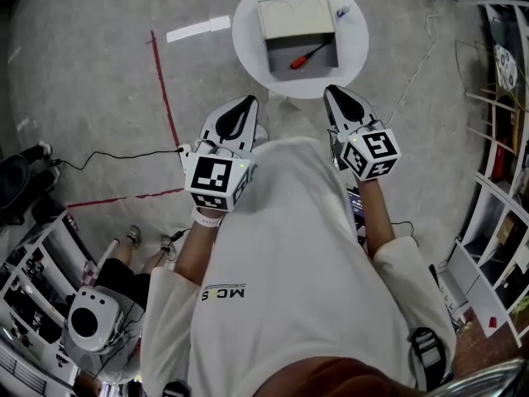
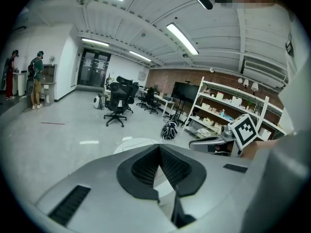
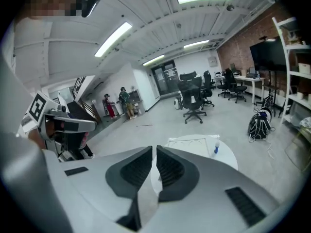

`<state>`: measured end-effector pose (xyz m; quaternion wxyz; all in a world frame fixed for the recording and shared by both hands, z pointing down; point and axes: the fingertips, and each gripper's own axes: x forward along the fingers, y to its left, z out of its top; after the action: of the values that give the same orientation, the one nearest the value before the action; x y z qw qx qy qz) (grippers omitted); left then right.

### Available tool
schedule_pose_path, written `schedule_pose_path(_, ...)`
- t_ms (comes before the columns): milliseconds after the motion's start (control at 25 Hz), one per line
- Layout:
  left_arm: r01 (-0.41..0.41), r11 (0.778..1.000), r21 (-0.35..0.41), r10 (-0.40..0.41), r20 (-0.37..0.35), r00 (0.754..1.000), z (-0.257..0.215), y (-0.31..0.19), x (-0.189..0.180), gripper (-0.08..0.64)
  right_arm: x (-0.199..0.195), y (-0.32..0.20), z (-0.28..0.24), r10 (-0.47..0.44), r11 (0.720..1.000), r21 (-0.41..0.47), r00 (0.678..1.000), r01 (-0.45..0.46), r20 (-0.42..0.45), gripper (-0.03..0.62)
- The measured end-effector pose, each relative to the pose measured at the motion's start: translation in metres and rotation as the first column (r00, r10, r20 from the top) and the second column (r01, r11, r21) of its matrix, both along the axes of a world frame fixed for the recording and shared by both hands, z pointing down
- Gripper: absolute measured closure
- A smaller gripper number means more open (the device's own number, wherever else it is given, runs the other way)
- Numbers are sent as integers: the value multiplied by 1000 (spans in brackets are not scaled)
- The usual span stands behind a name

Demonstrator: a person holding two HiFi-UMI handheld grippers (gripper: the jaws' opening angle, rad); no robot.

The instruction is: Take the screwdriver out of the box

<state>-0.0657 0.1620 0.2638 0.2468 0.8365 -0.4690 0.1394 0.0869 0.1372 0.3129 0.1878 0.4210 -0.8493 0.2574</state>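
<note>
A round white desk (image 1: 248, 11) stands on the grey floor (image 1: 83, 73), and on it sits an open box (image 1: 296, 13). The screwdriver (image 1: 304, 57) lies slantwise on the box's grey bottom, its red handle toward the near left corner, nothing touching it. A small blue-capped bottle (image 1: 341, 11) lies on the desk just beside the box's far right corner. The left hand-held gripper (image 1: 250, 100) points at the desk's near rim from the lower left. Its own view shows its jaws pressed together at the tips with nothing between them. The right hand-held gripper (image 1: 329, 90) points at the same rim from the lower right. Its jaws too are drawn together, only a thin slit between the pads, and they pinch nothing. Both are apart from the box, one to each side of the person's white shirt (image 1: 289, 246). A red tape line (image 1: 163, 81) and a black cable (image 1: 124, 155) run over the floor to the left. In the right gripper view the desk and bottle show just beyond the closed tips, with office chairs (image 3: 193, 98) farther off.
</note>
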Motion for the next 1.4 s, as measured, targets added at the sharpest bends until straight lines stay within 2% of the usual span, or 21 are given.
schedule_pose_path(280,11,999,-30,-9,57,998,9,-55,12,549,5,-63,31,-66,996,-52,998,66,16,511)
schedule_pose_path(600,22,998,-56,-15,110,994,20,-104,13,549,5,-107,72,-74,988,-132,997,75,16,511)
schedule_pose_path(1040,-50,988,-149,66,101,993,65,-124,31,549,8,-128,126,25,966,-257,999,-31,-28,502)
schedule_pose_path(1160,-67,981,-183,85,91,992,82,-124,33,549,6,-128,146,44,951,-303,998,-54,-41,470)
schedule_pose_path(1400,-73,975,-209,95,95,991,105,-128,33,549,10,-126,181,126,913,-383,990,-141,-63,462)
